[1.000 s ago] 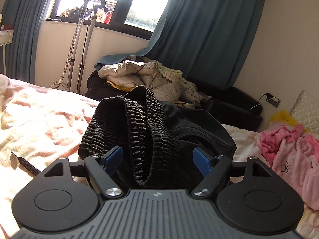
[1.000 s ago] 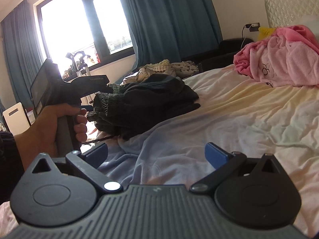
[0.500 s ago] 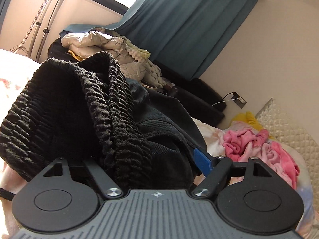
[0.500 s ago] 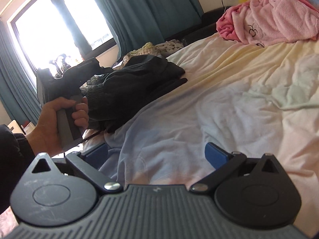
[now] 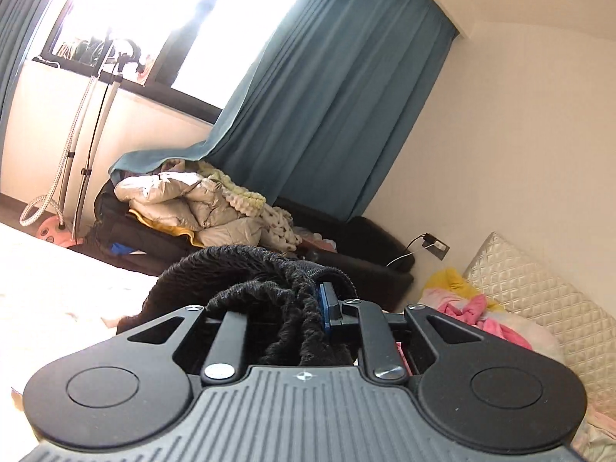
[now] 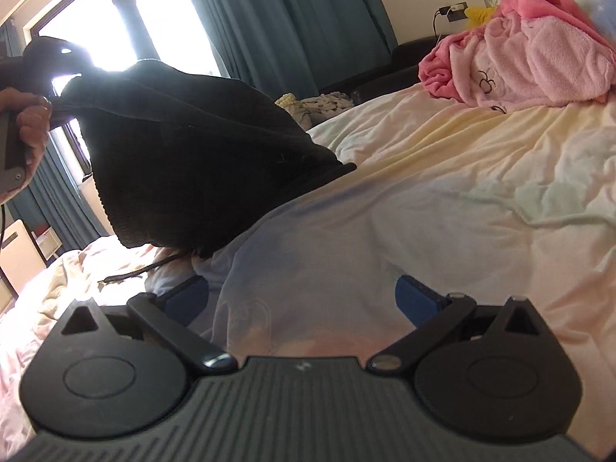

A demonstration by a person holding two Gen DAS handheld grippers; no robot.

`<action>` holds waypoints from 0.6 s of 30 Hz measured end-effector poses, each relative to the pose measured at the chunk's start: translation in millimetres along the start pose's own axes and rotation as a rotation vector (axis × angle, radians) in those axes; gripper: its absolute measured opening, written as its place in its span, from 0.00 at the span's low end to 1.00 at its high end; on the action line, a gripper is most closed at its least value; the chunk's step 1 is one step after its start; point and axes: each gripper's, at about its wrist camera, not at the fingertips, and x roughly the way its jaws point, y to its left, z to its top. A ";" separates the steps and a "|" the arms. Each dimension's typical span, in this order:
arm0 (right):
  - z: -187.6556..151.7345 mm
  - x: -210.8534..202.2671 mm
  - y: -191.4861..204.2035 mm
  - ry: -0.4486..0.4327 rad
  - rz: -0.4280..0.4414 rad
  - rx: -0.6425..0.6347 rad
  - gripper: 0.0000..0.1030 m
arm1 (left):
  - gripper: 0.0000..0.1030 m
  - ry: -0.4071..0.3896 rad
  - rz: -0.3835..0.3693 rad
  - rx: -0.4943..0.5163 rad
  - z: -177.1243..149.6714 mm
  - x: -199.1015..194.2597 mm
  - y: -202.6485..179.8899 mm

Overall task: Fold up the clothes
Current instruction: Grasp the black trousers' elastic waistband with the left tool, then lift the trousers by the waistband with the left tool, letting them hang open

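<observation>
Black garment (image 5: 269,288): left wrist view, its ribbed elastic edge is bunched between the jaws of the left tool (image 5: 296,308). Jaws narrow and closing, blue pad (image 5: 327,304) pressed against the fabric. Rest of the garment drops out of sight below the tool. Behind it: dark sofa (image 5: 358,246) piled w/ a pale puffer jacket (image 5: 192,204), teal curtain (image 5: 331,96), bright window (image 5: 127,19). Pink clothes (image 5: 477,312) at right on the bed, by a quilted headboard (image 5: 546,292).

Right wrist view: left hand (image 6: 30,123) at far left grips its tool, black garment (image 6: 184,161) hanging from it in a lifted cone, lower end trailing on the bed sheet (image 6: 423,192). Right tool (image 6: 304,296) low over the sheet, jaws wide, nothing between them. Pink clothes (image 6: 531,50) heaped at far right of the bed.
</observation>
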 end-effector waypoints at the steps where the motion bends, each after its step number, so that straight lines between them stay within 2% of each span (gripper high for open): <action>1: -0.2 -2.5 3.6 -0.008 -0.002 -0.018 1.00 | 0.18 -0.010 -0.004 0.014 11.8 -19.2 -2.2; 4: -0.7 -12.5 12.2 -0.027 0.004 -0.054 1.00 | 0.18 -0.055 -0.004 0.069 42.2 -79.2 -5.1; 9: 1.0 -27.9 24.5 -0.040 0.034 -0.086 1.00 | 0.18 -0.152 0.042 0.057 82.8 -183.1 17.6; 13: 0.1 -35.4 36.5 -0.041 0.057 -0.132 1.00 | 0.18 -0.246 0.184 -0.021 102.4 -264.9 71.1; 15: -1.4 -37.1 42.4 -0.035 0.069 -0.155 1.00 | 0.18 -0.280 0.279 -0.072 101.9 -297.5 107.0; 18: -4.7 -36.1 50.0 -0.026 0.079 -0.189 1.00 | 0.18 -0.292 0.406 -0.209 86.2 -331.5 171.0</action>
